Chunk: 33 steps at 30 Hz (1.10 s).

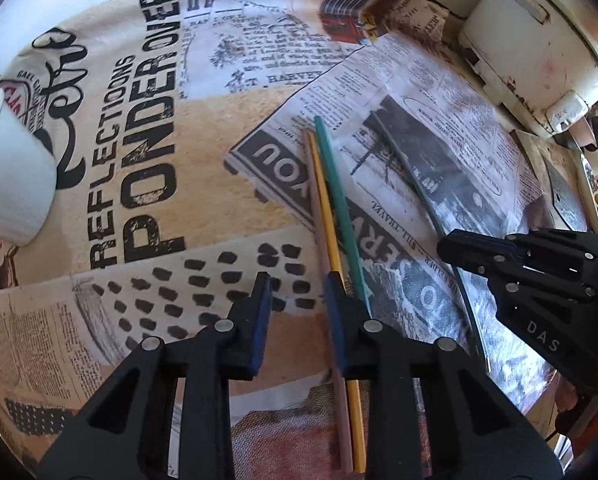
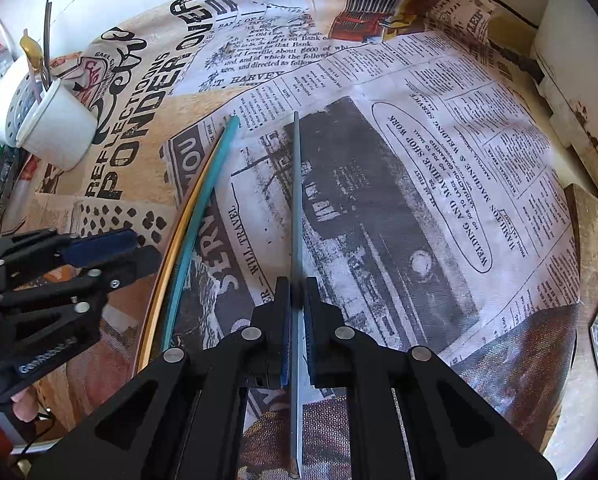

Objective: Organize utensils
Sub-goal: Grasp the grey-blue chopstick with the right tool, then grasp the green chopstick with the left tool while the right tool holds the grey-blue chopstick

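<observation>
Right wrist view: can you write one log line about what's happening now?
right gripper: shut on thin grey chopstick | left gripper: open, over yellow and teal sticks | white paper cup: holds utensils, upper left

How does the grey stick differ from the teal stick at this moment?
The grey stick is gripped between the shut fingers of the right gripper; the teal stick lies free on the cloth. The grey stick lies alone; the teal stick lies alongside a yellow stick. Both are long, thin and straight.
</observation>
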Motion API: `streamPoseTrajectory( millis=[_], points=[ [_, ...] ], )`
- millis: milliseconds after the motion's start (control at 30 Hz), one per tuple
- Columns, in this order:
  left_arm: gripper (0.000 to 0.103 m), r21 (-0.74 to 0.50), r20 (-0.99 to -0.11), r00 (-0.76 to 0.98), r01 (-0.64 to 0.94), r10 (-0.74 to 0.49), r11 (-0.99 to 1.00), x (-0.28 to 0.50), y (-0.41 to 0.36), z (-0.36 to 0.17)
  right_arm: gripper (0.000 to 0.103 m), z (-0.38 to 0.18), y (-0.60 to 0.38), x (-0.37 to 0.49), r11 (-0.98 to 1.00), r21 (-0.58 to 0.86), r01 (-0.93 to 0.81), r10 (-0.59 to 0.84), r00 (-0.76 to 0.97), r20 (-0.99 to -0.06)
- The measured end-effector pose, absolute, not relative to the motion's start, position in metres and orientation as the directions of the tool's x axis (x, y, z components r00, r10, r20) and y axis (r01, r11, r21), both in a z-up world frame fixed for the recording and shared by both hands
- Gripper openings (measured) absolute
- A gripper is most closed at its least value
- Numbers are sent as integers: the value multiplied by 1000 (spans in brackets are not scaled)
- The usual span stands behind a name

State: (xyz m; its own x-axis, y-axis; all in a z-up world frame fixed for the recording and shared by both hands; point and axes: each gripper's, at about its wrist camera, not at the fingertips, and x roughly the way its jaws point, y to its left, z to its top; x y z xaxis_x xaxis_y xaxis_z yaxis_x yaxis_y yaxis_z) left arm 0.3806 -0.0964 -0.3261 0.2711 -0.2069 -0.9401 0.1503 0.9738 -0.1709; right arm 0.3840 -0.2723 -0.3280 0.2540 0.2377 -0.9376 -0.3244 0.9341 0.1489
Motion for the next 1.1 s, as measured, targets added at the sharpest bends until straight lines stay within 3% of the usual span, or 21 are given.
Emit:
streamPoseTrajectory(
  millis=[367,567,1100],
  points=[
    [11,-145,-948,258,170,-186,975,406,-115,-327,6,-322,-285,387,935,179,-307,264,265,-927],
    [11,-254,-927,239,167,-289,953,411,-116,-318,6,-316,-292,388,933,197,-302,285,279,-917],
    [11,-252,-931,236,136,-278,958,404,-119,-315,6,-320,-300,392,928,245,-281,314,236,-920]
  ],
)
